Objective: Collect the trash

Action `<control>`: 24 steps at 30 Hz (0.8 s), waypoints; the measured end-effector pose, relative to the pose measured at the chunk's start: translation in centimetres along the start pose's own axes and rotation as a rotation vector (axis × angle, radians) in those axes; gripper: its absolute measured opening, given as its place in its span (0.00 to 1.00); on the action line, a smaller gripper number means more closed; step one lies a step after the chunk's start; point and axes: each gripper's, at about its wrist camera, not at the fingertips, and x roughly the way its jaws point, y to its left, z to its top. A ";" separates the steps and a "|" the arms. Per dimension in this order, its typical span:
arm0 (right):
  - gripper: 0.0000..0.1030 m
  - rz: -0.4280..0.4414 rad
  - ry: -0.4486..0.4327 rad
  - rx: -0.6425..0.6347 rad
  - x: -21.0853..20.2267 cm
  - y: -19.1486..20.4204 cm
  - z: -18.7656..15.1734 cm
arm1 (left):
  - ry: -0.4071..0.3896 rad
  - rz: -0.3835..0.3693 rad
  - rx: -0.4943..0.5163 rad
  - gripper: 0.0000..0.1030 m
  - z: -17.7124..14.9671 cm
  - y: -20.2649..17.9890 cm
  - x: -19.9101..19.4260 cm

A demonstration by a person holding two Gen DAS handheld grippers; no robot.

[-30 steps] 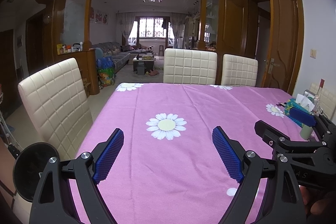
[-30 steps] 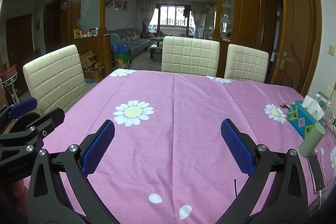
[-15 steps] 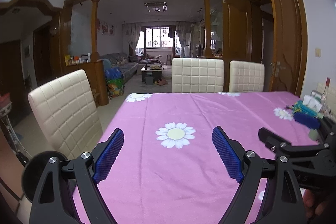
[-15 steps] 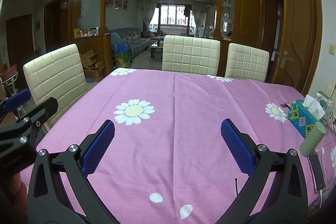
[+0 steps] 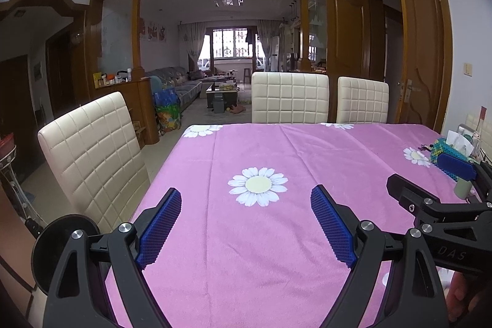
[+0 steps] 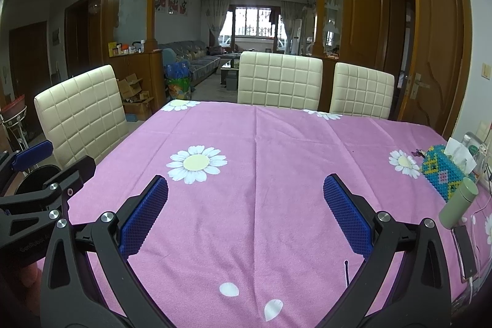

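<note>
Table (image 6: 276, 143), pink daisy cloth, landmark; three cream quilted chairs (image 6: 279, 80) at its far and left edges; left gripper (image 5: 246, 220) above its near edge, jaws wide, holding nothing; right gripper (image 6: 246, 205) likewise wide and empty; beaded tissue box (image 6: 442, 171) at its right edge; green flask (image 6: 458, 203) just nearer; phone (image 6: 466, 251) nearest; trash: cannot tell where.

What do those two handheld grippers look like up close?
Each gripper, left and right, is a black plastic frame with silver bolts. Its two fingers end in blue pads with a fine grid texture. Faint lettering marks the right one's side. No cables or sleeves show.
</note>
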 end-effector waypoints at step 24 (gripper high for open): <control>0.97 0.003 0.000 0.001 -0.1 0.0 0.0 | 0.002 0.001 0.000 0.82 0.1 0.1 0.2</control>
